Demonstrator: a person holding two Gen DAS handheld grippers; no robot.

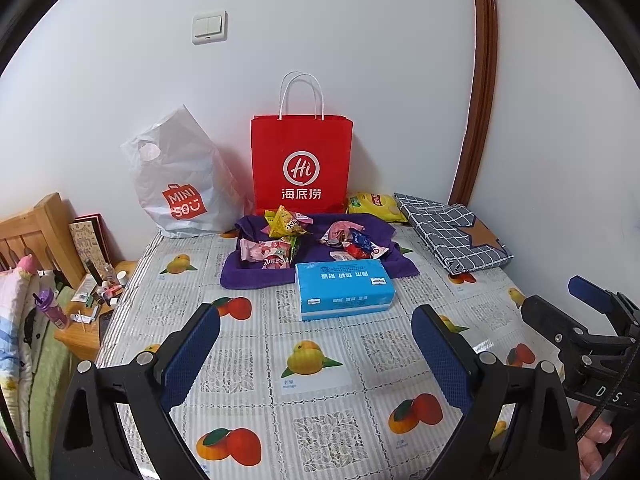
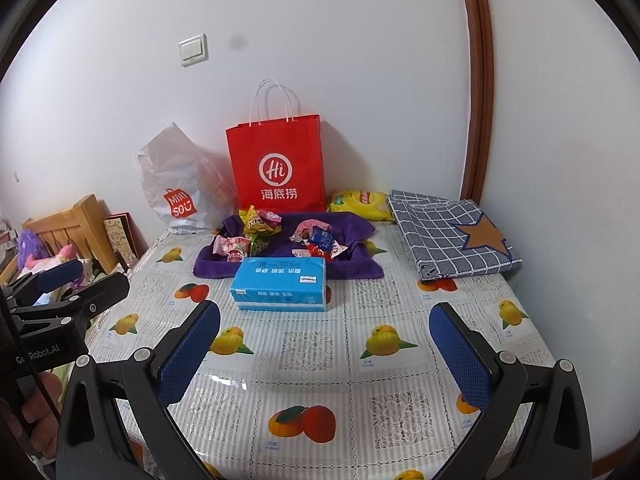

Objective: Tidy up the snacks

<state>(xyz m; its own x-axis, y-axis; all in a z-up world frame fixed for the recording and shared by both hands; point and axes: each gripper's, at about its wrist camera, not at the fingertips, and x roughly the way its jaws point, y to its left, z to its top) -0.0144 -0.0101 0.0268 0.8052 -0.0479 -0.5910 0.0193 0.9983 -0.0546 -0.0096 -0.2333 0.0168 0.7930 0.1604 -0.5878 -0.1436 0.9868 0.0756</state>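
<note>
Left wrist view shows your left gripper [image 1: 316,354] level above the table [image 1: 320,392], fingers wide apart and empty. Your right gripper [image 2: 326,354] hovers alongside, equally spread. Snacks [image 1: 280,240] lie on the purple cloth [image 1: 240,276] behind the tissue pack [image 1: 344,288].

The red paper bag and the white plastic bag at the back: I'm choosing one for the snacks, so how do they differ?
The red paper bag stands upright and flat-faced with a crisp rectangular shape; the white plastic bag is crumpled and slouches. The red paper bag has looped white string handles; the white plastic bag has a cut-out hand hole. The red one is printed white; the white one carries a red logo. Both sit against the wall behind the purple cloth.
</note>
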